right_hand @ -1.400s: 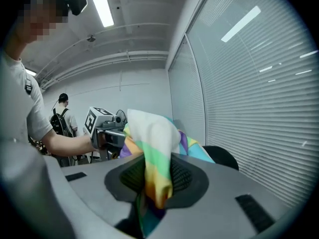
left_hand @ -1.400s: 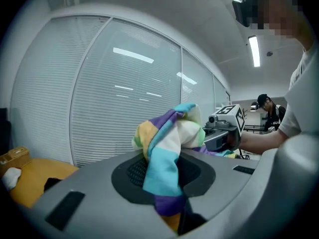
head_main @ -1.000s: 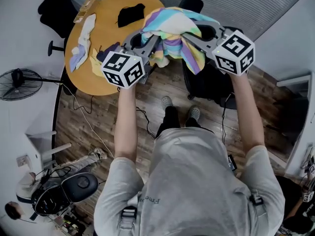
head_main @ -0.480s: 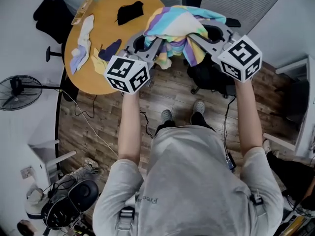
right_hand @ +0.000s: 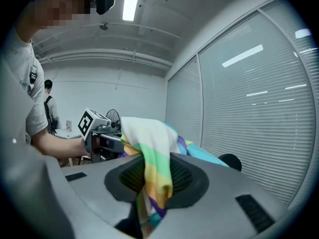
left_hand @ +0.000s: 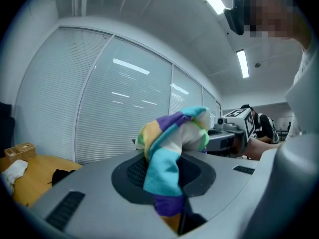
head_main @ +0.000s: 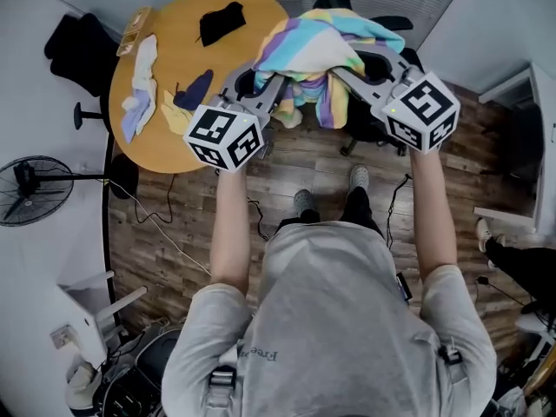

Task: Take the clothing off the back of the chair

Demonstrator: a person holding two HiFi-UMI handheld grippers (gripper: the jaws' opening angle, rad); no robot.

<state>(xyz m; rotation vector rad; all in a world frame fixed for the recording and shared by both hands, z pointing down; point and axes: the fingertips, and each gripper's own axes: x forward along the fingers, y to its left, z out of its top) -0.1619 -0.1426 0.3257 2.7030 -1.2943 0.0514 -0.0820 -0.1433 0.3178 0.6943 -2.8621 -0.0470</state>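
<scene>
Clothing, a pastel rainbow-striped fabric piece (head_main: 317,42), hangs bunched in mid-air above a black office chair (head_main: 369,127); left tool (head_main: 276,83) and right tool (head_main: 340,69) are each clamped on one end of it.

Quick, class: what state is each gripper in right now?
Left gripper: closed, holding the striped garment.
Right gripper: closed, holding the same striped garment.

The garment (head_main: 317,50) hung between the left gripper (head_main: 276,83) and the right gripper (head_main: 340,69), over the chair (head_main: 365,130). Left of it stood the round surface (head_main: 174,124), carrying a cloth (head_main: 221,23) at its far side and a rag (head_main: 139,76) by its left edge. A fan (head_main: 22,189) stood on the floor (head_main: 174,207), left of the surface.
</scene>
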